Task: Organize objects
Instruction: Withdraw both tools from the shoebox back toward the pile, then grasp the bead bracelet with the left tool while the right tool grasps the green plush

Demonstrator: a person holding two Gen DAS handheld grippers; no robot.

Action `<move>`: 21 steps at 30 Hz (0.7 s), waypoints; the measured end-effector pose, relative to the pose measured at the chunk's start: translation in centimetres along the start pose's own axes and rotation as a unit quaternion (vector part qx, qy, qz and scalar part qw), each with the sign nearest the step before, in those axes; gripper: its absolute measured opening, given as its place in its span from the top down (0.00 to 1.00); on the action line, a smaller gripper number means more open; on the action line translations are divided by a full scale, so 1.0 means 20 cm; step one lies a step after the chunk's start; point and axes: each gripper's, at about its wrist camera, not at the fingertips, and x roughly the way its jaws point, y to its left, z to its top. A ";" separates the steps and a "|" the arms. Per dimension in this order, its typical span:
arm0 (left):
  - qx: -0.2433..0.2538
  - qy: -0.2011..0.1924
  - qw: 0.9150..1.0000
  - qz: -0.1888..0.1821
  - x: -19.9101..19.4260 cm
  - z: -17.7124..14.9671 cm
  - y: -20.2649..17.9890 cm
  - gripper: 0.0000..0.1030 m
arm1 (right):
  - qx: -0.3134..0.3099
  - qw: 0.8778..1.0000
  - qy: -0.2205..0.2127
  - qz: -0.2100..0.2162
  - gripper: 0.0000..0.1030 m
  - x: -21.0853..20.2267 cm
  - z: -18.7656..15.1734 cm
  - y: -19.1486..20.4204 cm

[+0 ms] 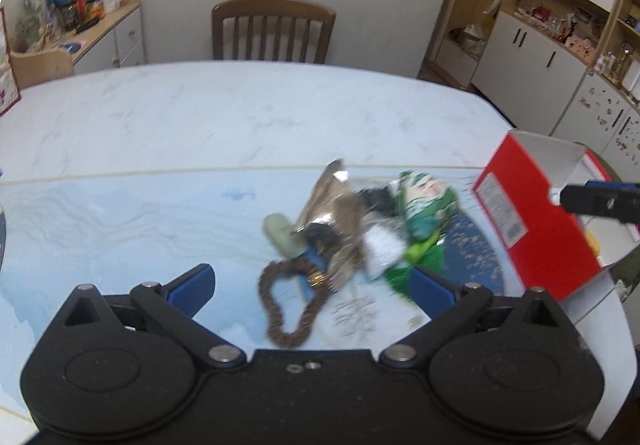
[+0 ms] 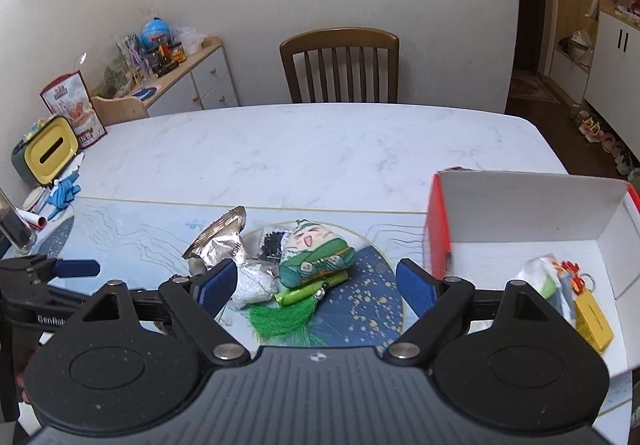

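Note:
A heap of small items lies on a blue placemat (image 2: 372, 297): a silver foil packet (image 2: 220, 241), a white bead bag (image 2: 254, 283), a green plush charm (image 2: 316, 253) with a green tassel (image 2: 288, 319), and a brown bead bracelet (image 1: 286, 309). My left gripper (image 1: 312, 291) hangs open just above the bracelet and holds nothing. Over the tassel and bead bag, my right gripper (image 2: 316, 287) is open and holds nothing too. To the right stands a red box (image 2: 520, 213) with a white inside; a yellow tag (image 2: 592, 321) and a white-green item (image 2: 540, 281) lie in it.
A wooden chair (image 2: 340, 65) stands at the marble table's (image 2: 300, 149) far edge. At the left are a yellow tissue box (image 2: 50, 151), a blue cloth (image 2: 64, 193) and a glass (image 2: 16, 229). A cluttered sideboard (image 2: 192, 77) lines the left wall.

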 end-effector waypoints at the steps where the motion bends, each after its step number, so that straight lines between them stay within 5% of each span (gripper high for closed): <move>1: -0.002 0.002 1.000 0.002 0.01 -0.01 0.02 0.00 | -0.001 1.000 0.002 -0.004 0.16 0.02 0.01 0.01; 12: -0.018 0.028 0.999 -0.024 0.20 -0.10 0.10 0.00 | -0.012 0.998 0.050 -0.024 0.16 0.36 0.04 0.08; 21: 0.022 0.028 0.999 0.006 0.32 -0.14 0.05 0.01 | -0.036 0.996 0.074 -0.040 0.16 0.57 0.05 0.09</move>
